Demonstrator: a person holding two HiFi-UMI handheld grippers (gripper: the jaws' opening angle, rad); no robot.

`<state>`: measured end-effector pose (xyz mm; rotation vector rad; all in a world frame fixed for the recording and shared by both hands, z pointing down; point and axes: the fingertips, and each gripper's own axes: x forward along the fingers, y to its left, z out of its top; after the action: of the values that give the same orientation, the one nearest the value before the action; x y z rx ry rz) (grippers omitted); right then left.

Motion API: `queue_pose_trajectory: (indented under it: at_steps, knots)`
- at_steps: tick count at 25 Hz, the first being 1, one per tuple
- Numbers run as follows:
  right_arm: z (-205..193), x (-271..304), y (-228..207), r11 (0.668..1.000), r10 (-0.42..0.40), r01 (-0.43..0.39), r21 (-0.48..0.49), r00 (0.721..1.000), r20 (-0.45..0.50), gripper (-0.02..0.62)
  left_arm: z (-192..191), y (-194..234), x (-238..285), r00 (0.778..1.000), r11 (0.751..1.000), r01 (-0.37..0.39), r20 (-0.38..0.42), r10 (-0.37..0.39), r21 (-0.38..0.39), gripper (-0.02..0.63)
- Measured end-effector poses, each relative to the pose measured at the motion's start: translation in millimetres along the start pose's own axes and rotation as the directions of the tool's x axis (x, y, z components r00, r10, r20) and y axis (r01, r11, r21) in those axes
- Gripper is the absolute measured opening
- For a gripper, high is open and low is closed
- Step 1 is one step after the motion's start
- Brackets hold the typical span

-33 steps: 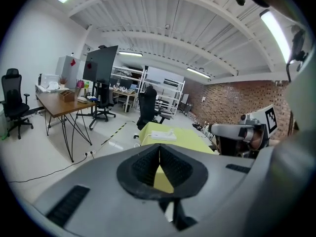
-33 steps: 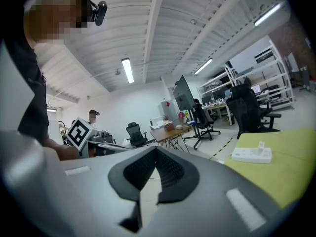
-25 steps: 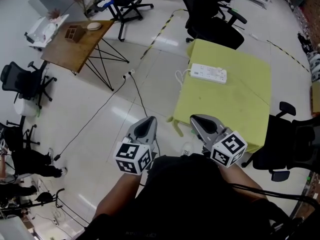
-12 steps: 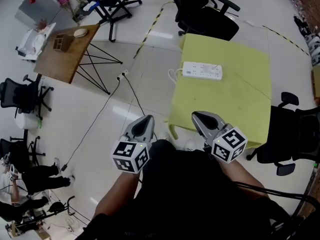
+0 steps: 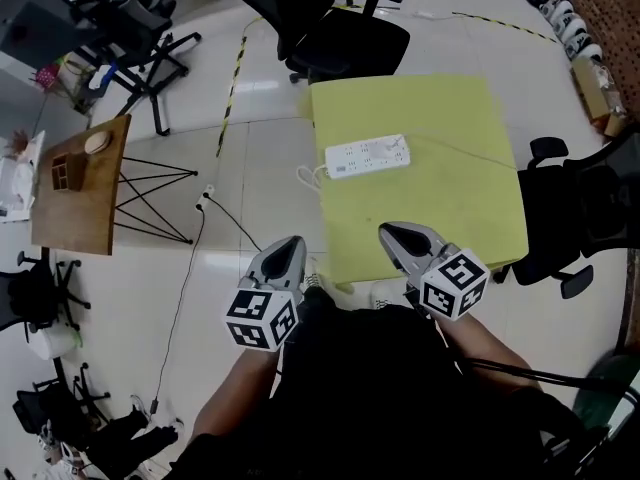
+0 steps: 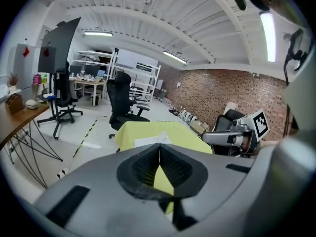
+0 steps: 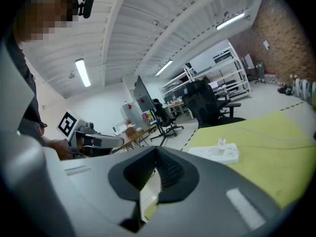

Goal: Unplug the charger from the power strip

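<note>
the white power strip (image 5: 367, 157) is laid on the yellow table (image 5: 450, 208), its long axis running roughly from 8 to 2 o'clock in the head view, and the charger (image 7: 222, 142) is seen standing plugged into it. both grippers are held well short of it near the table's closest edge, each with jaws pressed together on nothing. the strip is found at about 11 o'clock from the right gripper (image 5: 390, 233) and 1 o'clock from the left gripper (image 5: 293, 240); the right is judged nearer.
</note>
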<state>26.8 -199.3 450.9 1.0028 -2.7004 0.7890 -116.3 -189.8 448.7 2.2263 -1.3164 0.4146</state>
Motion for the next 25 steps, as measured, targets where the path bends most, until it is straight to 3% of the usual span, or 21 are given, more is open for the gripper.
queue_pose_trajectory:
  at_steps: [11, 16, 21, 25]
  knots:
    - [19.2, 59.8, -22.8, 0.959, -0.277, 0.278, 0.053, 0.961, -0.022, 0.003, 48.5, 108.4, 48.3, 0.986, 0.985, 0.164, -0.011, -0.164, 0.044, 0.008]
    - [19.8, 65.4, -43.2, 0.908, -0.413, 0.414, 0.061, 0.910, -0.034, 0.005, 51.2, 130.2, 70.7, 0.969, 0.968, 0.243, -0.055, -0.240, 0.062, 0.008]
    - [13.0, 53.6, -83.5, 0.851, -0.519, 0.525, 0.036, 0.849, -0.097, 0.025, 45.5, 119.8, 90.6, 0.951, 0.953, 0.301, -0.087, -0.297, 0.032, 0.008]
    - [6.8, 66.9, -133.0, 0.821, -0.566, 0.571, -0.012, 0.811, -0.148, 0.081, 39.6, 112.9, 109.9, 0.939, 0.944, 0.328, -0.118, -0.322, 0.027, 0.008]
